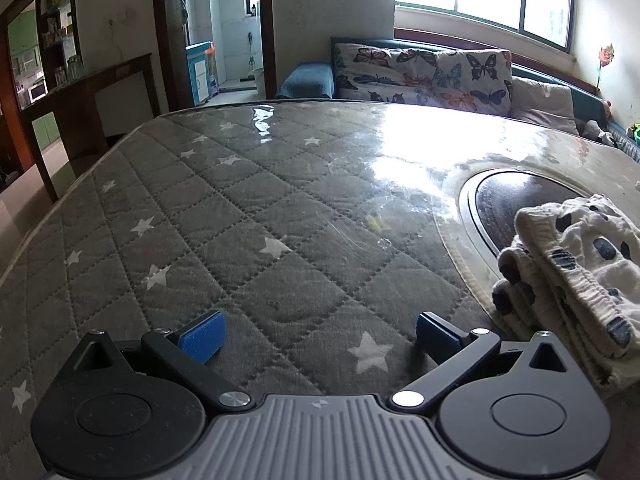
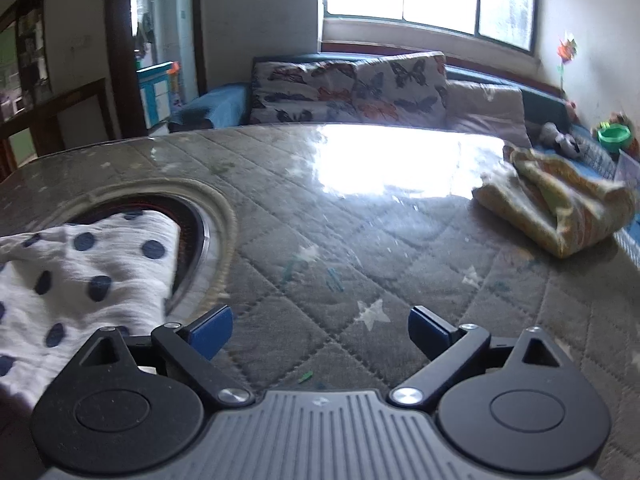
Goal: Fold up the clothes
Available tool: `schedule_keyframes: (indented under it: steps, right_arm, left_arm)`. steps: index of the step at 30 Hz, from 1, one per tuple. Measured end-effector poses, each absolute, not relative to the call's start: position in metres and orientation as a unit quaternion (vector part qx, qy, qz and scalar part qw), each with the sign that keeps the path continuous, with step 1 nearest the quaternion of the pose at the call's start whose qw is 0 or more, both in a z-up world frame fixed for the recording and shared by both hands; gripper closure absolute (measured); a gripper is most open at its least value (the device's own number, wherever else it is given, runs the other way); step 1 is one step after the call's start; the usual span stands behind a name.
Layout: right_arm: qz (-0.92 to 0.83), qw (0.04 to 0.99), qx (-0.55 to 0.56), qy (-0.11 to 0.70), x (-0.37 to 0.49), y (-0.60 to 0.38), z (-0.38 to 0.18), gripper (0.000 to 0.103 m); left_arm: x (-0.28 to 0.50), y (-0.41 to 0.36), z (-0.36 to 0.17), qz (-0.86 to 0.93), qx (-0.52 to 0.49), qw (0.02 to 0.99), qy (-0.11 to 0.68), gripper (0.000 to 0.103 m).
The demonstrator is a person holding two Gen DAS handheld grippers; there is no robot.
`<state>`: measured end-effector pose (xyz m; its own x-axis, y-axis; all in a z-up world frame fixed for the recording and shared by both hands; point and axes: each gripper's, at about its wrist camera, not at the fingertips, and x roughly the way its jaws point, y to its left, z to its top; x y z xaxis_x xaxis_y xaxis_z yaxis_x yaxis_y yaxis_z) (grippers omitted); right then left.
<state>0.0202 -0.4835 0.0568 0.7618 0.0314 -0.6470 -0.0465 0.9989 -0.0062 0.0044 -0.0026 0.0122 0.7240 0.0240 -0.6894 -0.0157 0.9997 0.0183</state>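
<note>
A: Start with the left gripper point(image 1: 318, 336). What's it doing?

B: Its jaws are spread wide with nothing between them, tilted down over the table point(image 1: 256, 216), which has a grey quilted cover with white stars under a glossy clear sheet.

A: And the right gripper point(image 2: 320, 334)?

B: Also spread, blue pads well apart, only the star cover showing in the gap. Its left finger point(image 2: 212, 332) sits just beside the edge of the polka-dot garment point(image 2: 88, 272), but I can't tell whether it touches.

A: Where does that garment lie?

B: Between the two grippers: at the right edge of the left wrist view point(image 1: 576, 276), at the left edge of the right one. It is white with dark blue dots, folded into layers, and it partly covers a round dark inset point(image 2: 196, 232) in the table.

A: Which way does it run?

B: In the left wrist view its gathered band runs diagonally, from the inset down toward the camera. In the right wrist view one end points away, over the inset.

A: Anything else?

B: A crumpled yellowish patterned cloth point(image 2: 560, 204) at the far right of the table, well apart. Behind is a sofa with butterfly cushions point(image 2: 352, 88).
</note>
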Motion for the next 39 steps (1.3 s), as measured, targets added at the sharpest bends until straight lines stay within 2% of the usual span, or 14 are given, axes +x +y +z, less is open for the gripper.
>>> schedule_keyframes:
  steps: [7,15,28,39]
  right_arm:
    - [0.085,0.941,-0.043,0.323,-0.001,-0.457,0.091,0.015]
    - [0.208,0.921,-0.143,0.298,-0.037,-0.376,0.115,0.021]
    - [0.353,0.852,-0.29,0.257,-0.078,-0.26,0.1,0.024]
    - [0.367,0.804,-0.41,0.222,-0.091,-0.213,0.064,0.045]
  left_arm:
    - [0.002,-0.009,0.015,0.01,0.008,0.923,0.384,0.0]
    - [-0.002,-0.016,0.02,0.007,0.016,0.918,0.396,0.0]
    - [0.002,-0.004,0.032,0.015,-0.057,0.901,0.43,0.0]
    - [0.001,-0.012,0.049,-0.02,-0.109,0.895,0.433,0.0]
